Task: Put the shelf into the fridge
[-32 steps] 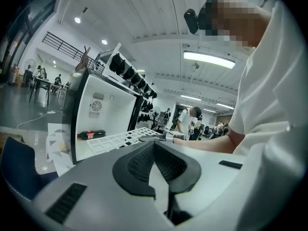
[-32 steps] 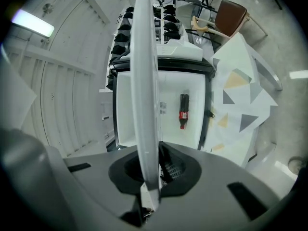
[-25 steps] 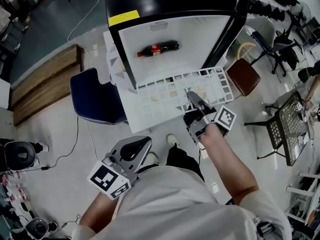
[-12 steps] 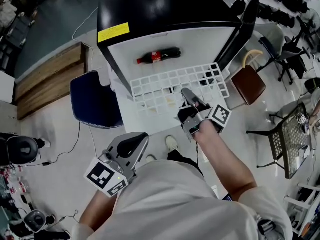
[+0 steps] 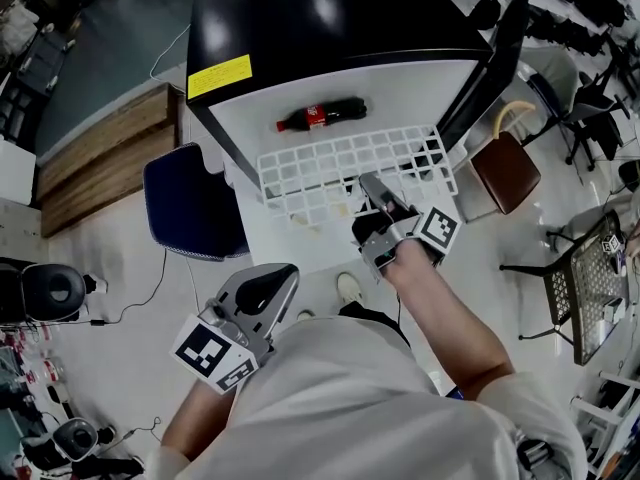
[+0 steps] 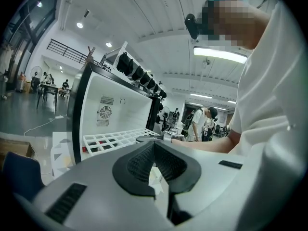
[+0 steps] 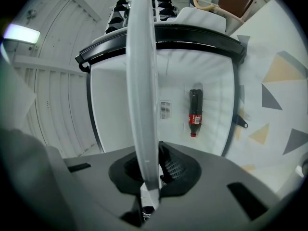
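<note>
Clamped by its near edge between the fingers of the right gripper (image 5: 372, 190): one white shelf (image 5: 340, 168), a flat grid of square openings, held level at the open mouth of one fridge (image 5: 330, 18) (glossy black outside, smooth white within). Deeper inside, lying on its side, one dark bottle (image 5: 322, 114) with a red label. Low by the person's body, one left gripper (image 5: 262, 293), fingers together on nothing.
</note>
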Available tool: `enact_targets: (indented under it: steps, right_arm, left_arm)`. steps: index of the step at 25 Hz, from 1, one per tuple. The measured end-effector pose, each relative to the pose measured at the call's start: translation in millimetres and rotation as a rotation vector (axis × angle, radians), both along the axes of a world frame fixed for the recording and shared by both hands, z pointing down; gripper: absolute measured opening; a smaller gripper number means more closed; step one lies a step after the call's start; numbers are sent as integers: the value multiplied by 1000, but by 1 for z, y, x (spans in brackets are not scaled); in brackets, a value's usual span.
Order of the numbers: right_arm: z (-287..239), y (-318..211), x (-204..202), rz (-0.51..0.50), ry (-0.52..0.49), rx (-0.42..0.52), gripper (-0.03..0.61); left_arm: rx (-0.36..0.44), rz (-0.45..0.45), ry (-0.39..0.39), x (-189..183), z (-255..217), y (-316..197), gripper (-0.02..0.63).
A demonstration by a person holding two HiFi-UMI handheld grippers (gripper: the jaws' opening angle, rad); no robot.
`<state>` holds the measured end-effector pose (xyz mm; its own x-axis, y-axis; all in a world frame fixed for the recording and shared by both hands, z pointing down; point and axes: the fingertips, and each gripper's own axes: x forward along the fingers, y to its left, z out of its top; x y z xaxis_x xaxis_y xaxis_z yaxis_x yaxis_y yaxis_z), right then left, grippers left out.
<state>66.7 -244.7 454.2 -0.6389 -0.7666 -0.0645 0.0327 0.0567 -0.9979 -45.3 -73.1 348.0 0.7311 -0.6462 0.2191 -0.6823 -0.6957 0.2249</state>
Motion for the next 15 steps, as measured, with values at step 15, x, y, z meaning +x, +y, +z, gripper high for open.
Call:
enact_targets:
  steps: [15]
  right_arm:
    - [0, -6, -4, -11, 37, 3, 23]
  left_arm:
    - [-3, 3, 2, 0, 4, -12, 18]
